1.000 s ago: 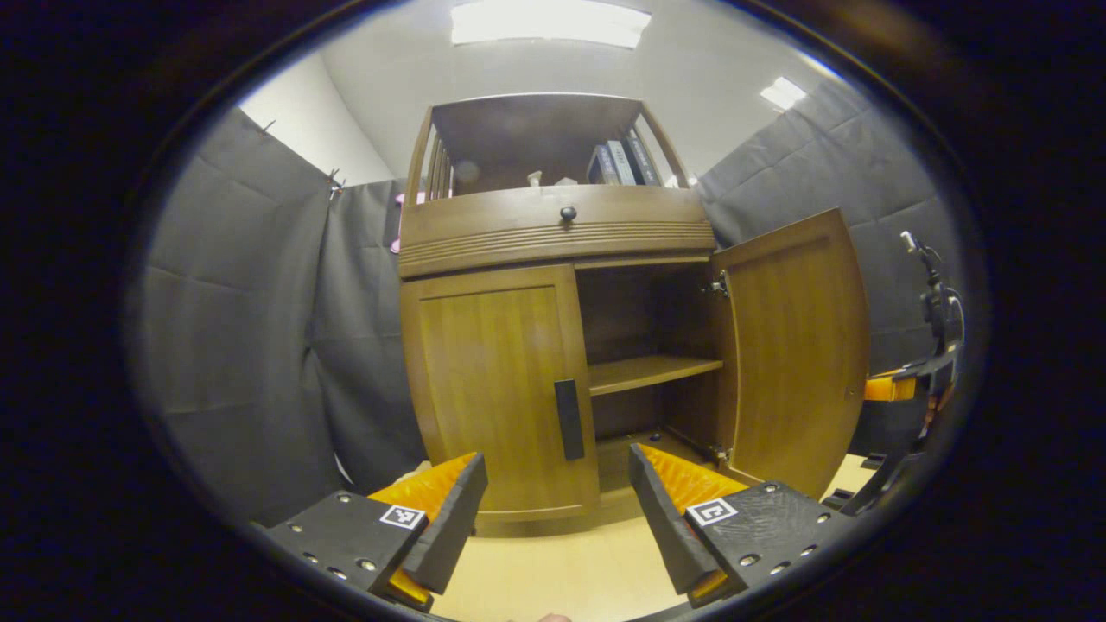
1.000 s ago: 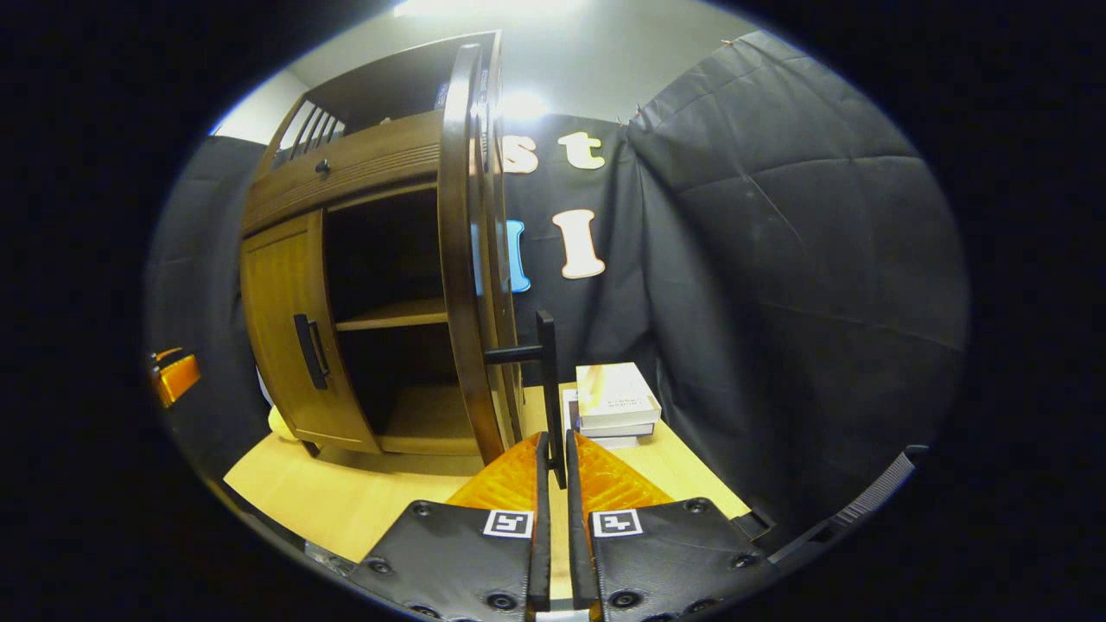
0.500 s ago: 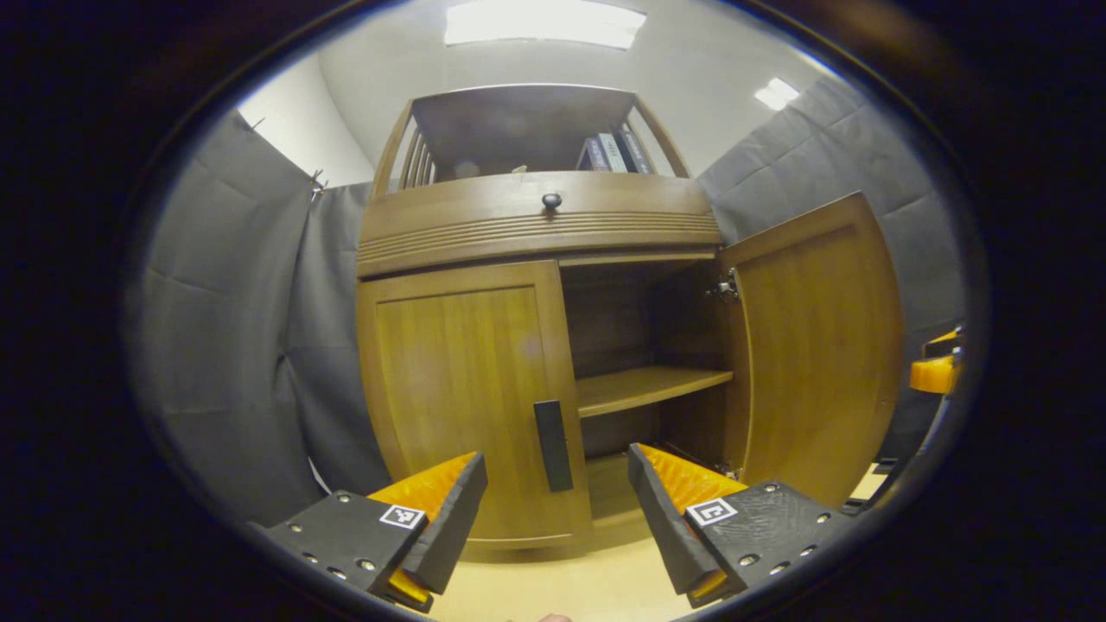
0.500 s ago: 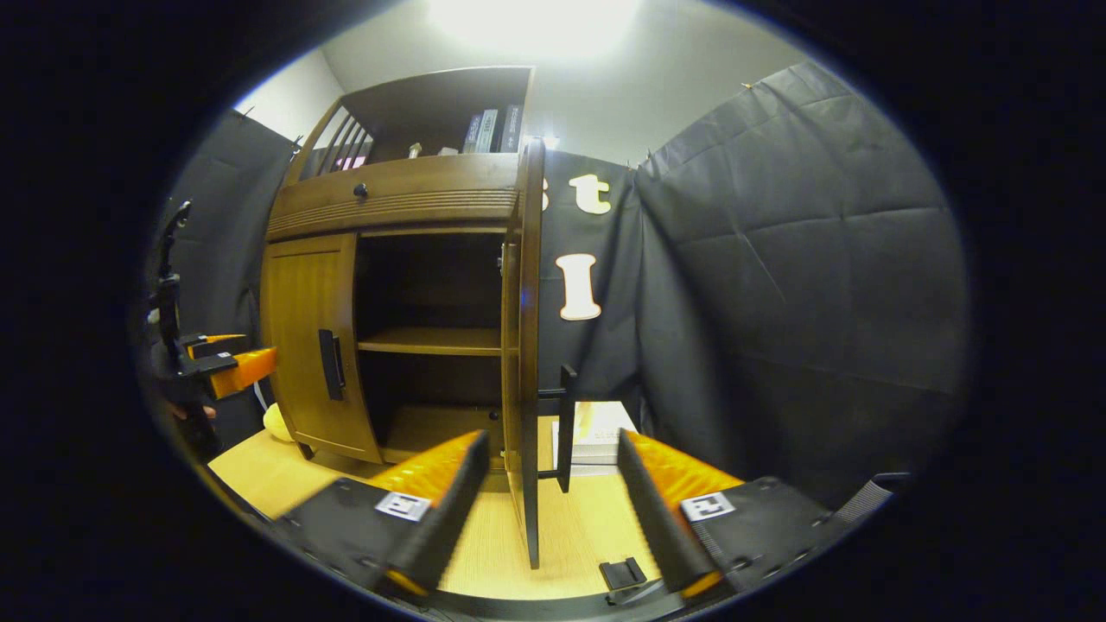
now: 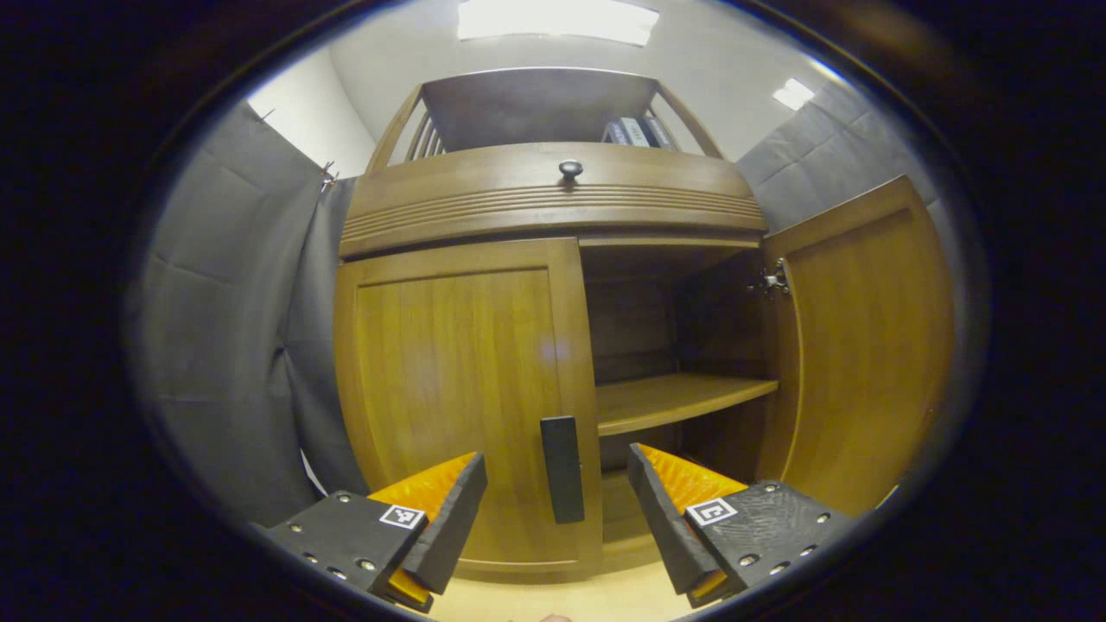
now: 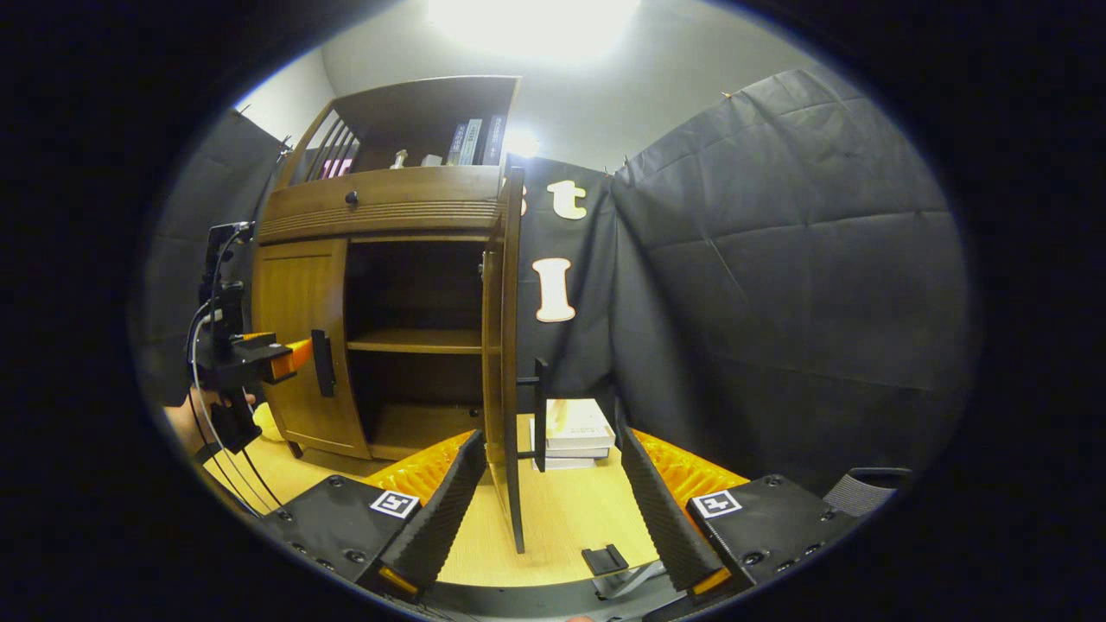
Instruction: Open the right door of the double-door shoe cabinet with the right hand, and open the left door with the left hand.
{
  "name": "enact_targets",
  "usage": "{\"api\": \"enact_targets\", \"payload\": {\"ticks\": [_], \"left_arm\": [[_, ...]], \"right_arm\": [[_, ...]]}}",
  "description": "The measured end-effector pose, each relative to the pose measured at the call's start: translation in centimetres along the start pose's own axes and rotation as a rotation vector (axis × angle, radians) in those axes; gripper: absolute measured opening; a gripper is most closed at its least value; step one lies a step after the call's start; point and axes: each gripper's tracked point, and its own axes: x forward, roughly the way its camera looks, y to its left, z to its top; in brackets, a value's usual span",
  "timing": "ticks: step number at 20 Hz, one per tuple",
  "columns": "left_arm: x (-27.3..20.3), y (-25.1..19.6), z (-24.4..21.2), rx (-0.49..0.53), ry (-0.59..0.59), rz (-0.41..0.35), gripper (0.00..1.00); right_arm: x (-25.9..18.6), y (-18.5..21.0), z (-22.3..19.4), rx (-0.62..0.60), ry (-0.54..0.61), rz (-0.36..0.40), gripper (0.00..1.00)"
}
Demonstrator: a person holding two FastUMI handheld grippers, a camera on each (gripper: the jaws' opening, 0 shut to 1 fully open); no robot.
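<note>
While the right door [image 5: 855, 345] is standing wide open, we are lining our left gripper [image 5: 557, 510], jaws apart, around the left door's [image 5: 458, 389] slim black handle [image 5: 562, 469], judging it a rigid, hinged panel best pulled by that bar; our right gripper [image 6: 549, 510] is gaping too, and the shelf [image 5: 674, 399] inside is lying bare

- Recording booth: black cloth walls [image 6: 778, 259] pinned up around the scene.
- Ceiling light panel [image 5: 557, 19] on a white ceiling.
- Home props: wooden cabinet [image 5: 544, 199], books [image 6: 575, 428] on a pale table [image 6: 570, 527].
</note>
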Motion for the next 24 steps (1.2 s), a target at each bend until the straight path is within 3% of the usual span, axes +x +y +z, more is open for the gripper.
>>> {"api": "enact_targets", "payload": {"ticks": [6,13,17,19,20,24], "left_arm": [[2.1,-0.5,-2.0,-0.07,0.028,0.004,0.96],[4.1,-0.8,-4.1,-0.036,0.083,0.03,0.96],[4.5,-1.6,-4.6,-0.043,0.084,0.012,0.75],[4.9,-1.8,-5.1,-0.044,0.089,0.004,0.75],[4.8,-0.8,-5.0,-0.032,0.085,0.055,0.68],[4.7,-0.7,-5.2,-0.063,0.099,0.043,0.44]], "right_arm": [[-0.8,-0.6,-0.5,0.013,0.022,-0.027,0.96],[-0.8,-0.7,-1.4,-0.014,0.053,-0.032,0.96],[-0.6,-0.7,-1.3,-0.015,0.05,-0.03,0.96],[-0.5,-0.5,-1.2,-0.018,0.046,-0.024,1.0],[-0.5,-0.5,-1.2,-0.02,0.047,-0.022,1.0],[-0.7,-0.3,-1.2,-0.02,0.045,-0.011,0.99]]}}
